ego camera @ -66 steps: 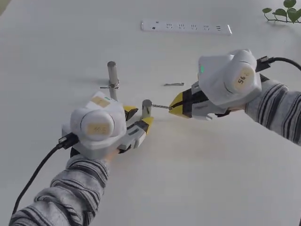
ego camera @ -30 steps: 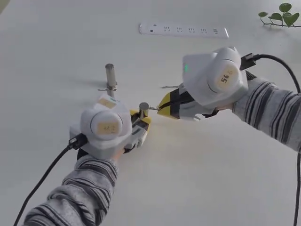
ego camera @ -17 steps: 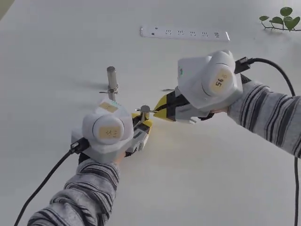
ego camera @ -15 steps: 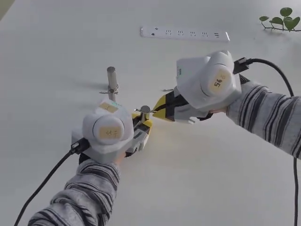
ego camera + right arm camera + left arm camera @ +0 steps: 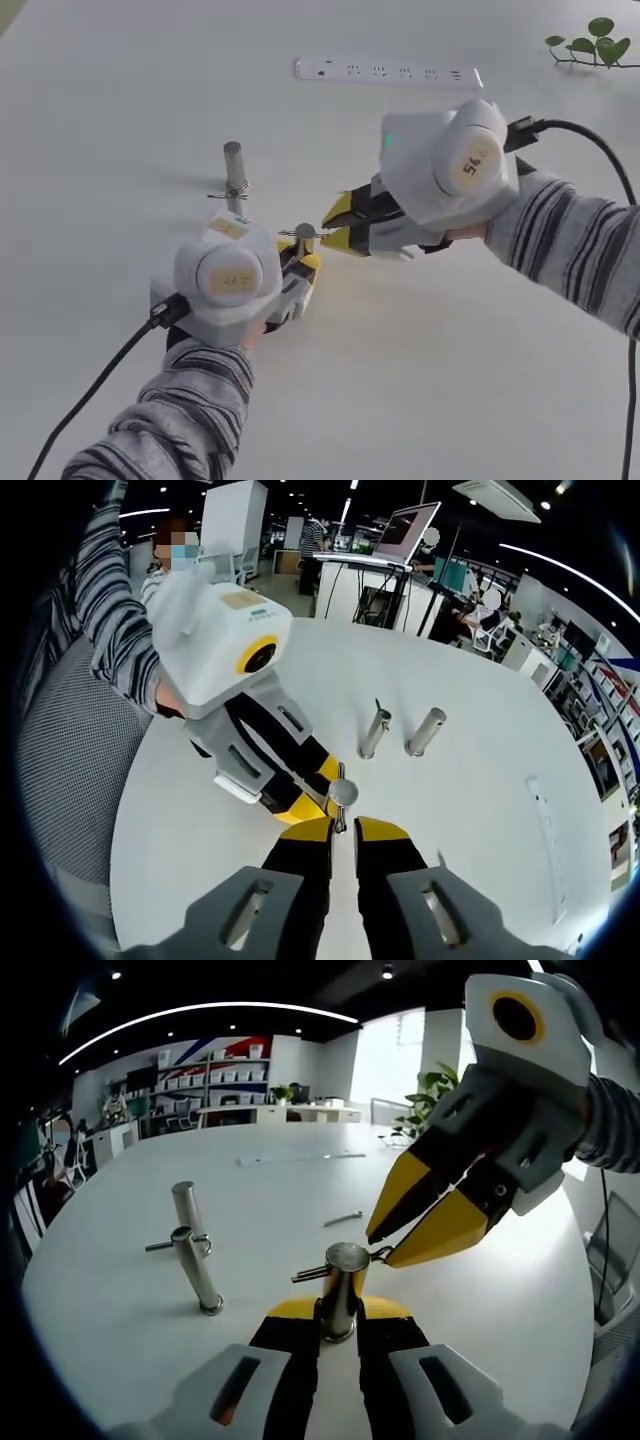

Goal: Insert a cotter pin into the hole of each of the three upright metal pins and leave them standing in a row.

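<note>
My left gripper [image 5: 300, 262] [image 5: 338, 1312] is shut on the base of an upright metal pin [image 5: 305, 236] [image 5: 340, 1290] [image 5: 343, 792]. A cotter pin [image 5: 318, 1273] [image 5: 292, 234] passes through the hole near its top and sticks out on both sides. My right gripper [image 5: 333, 225] [image 5: 345, 832] [image 5: 384, 1248] sits at the cotter pin's loop end, its yellow jaws slightly apart. Behind stand two more metal pins [image 5: 187, 1203] [image 5: 196, 1272] [image 5: 427, 730] [image 5: 374, 734]. The nearer one carries a cotter pin [image 5: 172, 1245] [image 5: 228, 193]. A far pin [image 5: 233, 162] rises behind my left gripper.
A loose cotter pin [image 5: 343, 1219] lies on the white table beyond the held pin. A white power strip [image 5: 385, 72] lies at the far edge and a small plant [image 5: 588, 38] at the far right. Cables trail from both grippers.
The right gripper has moved left and pushed the cotter pin through the held pin's hole. Its jaws now stand a little apart. The left gripper kept its hold.
</note>
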A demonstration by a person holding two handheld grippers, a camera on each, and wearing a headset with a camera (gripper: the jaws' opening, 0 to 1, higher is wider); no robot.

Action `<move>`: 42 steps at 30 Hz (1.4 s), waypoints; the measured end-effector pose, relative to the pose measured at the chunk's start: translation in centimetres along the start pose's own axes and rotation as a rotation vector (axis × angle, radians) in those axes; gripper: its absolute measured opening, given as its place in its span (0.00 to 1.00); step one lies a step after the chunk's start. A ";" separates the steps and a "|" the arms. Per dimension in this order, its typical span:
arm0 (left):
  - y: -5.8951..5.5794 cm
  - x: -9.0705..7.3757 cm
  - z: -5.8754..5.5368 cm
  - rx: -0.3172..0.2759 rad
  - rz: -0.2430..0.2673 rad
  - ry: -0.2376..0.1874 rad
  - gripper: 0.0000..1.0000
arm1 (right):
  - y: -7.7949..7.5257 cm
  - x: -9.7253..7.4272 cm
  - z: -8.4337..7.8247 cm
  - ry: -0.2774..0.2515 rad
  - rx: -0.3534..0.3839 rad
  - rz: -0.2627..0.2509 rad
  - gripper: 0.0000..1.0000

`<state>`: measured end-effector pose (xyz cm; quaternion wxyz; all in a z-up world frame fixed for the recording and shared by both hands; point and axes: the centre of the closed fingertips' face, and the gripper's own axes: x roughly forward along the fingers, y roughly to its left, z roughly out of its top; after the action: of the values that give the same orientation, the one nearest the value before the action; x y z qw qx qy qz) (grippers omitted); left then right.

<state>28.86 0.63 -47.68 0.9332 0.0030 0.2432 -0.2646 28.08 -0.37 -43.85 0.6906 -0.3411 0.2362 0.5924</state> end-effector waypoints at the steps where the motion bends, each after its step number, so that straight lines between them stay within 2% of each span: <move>1: 0.0 0.0 0.0 -0.001 0.000 0.000 0.10 | 0.0 0.0 0.0 0.001 0.003 0.000 0.03; 19: 0.0 0.0 0.0 -0.019 0.008 -0.002 0.10 | 0.4 -0.2 0.0 0.013 0.051 -0.017 0.00; 42: 0.0 0.1 -0.1 -0.017 0.014 -0.002 0.10 | 0.5 0.1 0.4 0.005 0.049 -0.022 0.00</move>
<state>28.88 0.60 -47.77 0.9352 -0.0035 0.2447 -0.2561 27.58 0.04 -43.81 0.7045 -0.3280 0.2488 0.5780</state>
